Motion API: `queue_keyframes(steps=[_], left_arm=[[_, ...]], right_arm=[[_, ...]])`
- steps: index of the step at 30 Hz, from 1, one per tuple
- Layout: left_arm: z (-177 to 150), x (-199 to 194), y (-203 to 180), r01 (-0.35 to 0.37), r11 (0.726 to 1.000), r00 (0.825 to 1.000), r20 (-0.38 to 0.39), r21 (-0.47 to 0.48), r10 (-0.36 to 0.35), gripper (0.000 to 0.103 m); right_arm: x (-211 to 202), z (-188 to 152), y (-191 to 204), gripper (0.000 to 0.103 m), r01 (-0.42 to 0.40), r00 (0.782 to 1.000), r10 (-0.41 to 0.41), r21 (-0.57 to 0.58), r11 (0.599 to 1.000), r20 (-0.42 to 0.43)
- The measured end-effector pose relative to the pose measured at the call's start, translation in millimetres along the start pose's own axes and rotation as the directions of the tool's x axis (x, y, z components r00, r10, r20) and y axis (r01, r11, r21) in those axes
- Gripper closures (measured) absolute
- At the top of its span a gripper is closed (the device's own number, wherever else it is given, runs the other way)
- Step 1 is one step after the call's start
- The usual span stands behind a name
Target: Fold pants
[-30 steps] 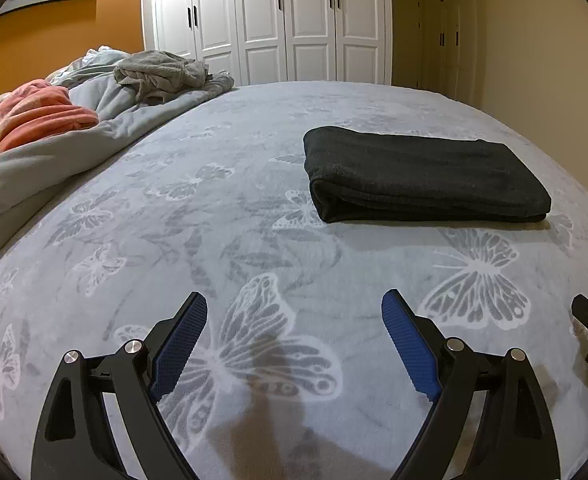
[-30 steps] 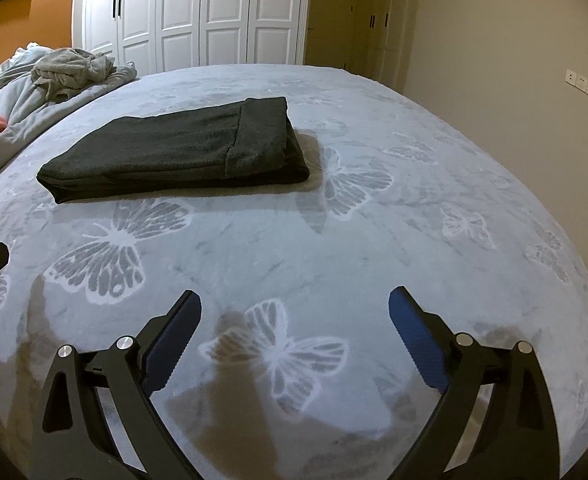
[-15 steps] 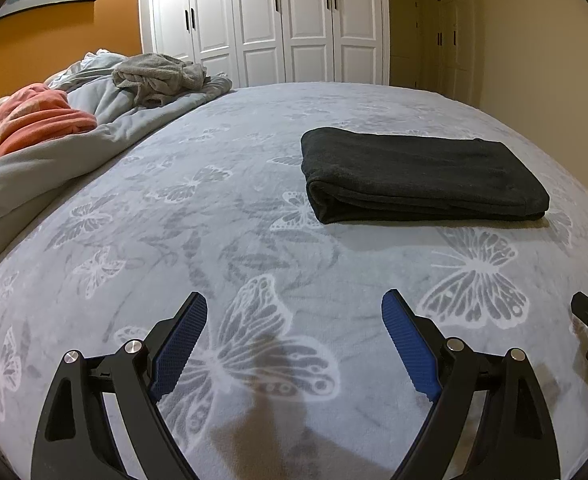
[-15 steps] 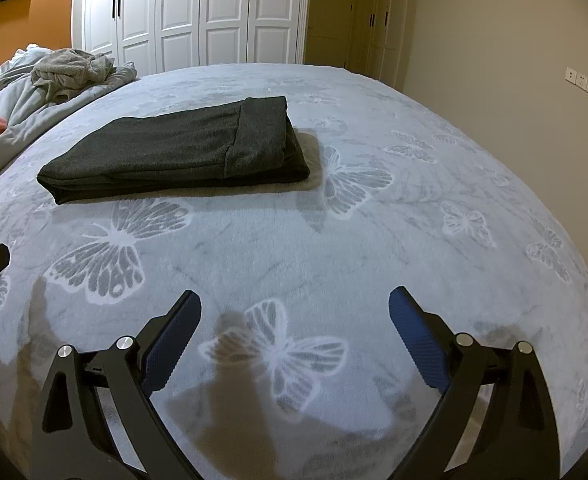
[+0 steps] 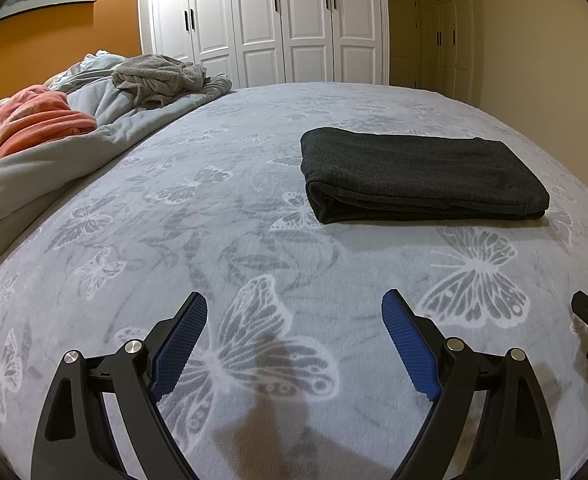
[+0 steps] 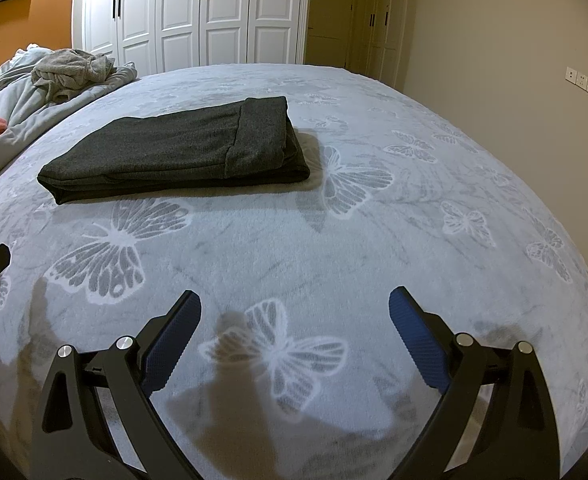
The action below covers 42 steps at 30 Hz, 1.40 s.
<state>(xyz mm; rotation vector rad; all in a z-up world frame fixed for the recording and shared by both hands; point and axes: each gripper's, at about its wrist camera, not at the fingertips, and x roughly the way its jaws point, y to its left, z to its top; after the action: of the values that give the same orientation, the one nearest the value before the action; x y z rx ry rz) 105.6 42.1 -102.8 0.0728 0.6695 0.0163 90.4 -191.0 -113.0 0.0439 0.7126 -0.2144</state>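
We are holding both grippers, left gripper point(image 5: 294, 320) and right gripper point(image 6: 294, 316), spread wide and empty above the butterfly blanket point(image 5: 222, 240) (white wardrobe point(image 5: 262, 20) beyond), folded pants point(image 5: 418, 172) lying crosswise ahead.

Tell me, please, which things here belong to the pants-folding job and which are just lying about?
Job: dark folded pants, left gripper, right gripper.

Lying about: crumpled grey garment, orange blanket, pale duvet, butterfly bedspread.

Bed covered by grey butterfly-print fleece blanket point(image 5: 230, 240). Crumpled grey garment point(image 5: 160, 76) heaped on pale grey duvet point(image 5: 54, 156), coral blanket point(image 5: 30, 120) beside. White panelled wardrobe doors point(image 5: 262, 20) seen behind.
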Motion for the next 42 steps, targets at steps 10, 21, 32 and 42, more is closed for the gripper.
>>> queue_keyframes(steps=[10, 21, 32, 42], left_arm=[[-0.2, 0.1, 0.0, 0.0, 1.0, 1.0, 0.0, 0.001, 0.0, 0.017], [0.5, -2.6, -0.5, -0.002, 1.0, 1.0, 0.005, 0.009, 0.002, 0.017], [0.6, -2.6, -0.3, -0.002, 1.0, 1.0, 0.003, 0.012, 0.002, 0.017], [0.4, -2.5, -1.1, -0.013, 0.999, 1.0, 0.01, 0.033, 0.013, 0.017]], right_arm=[[0.3, 0.0, 0.0, 0.01, 0.0, 1.0, 0.0, 0.001, 1.0, -0.001], [0.0, -0.2, 0.5, 0.01, 0.001, 1.0, -0.001, 0.001, 1.0, -0.001], [-0.8, -0.1, 1.2, 0.01, 0.001, 1.0, -0.001, 0.001, 1.0, -0.001], [-0.6, -0.4, 1.5, 0.01, 0.002, 1.0, -0.002, 0.003, 1.0, -0.002]])
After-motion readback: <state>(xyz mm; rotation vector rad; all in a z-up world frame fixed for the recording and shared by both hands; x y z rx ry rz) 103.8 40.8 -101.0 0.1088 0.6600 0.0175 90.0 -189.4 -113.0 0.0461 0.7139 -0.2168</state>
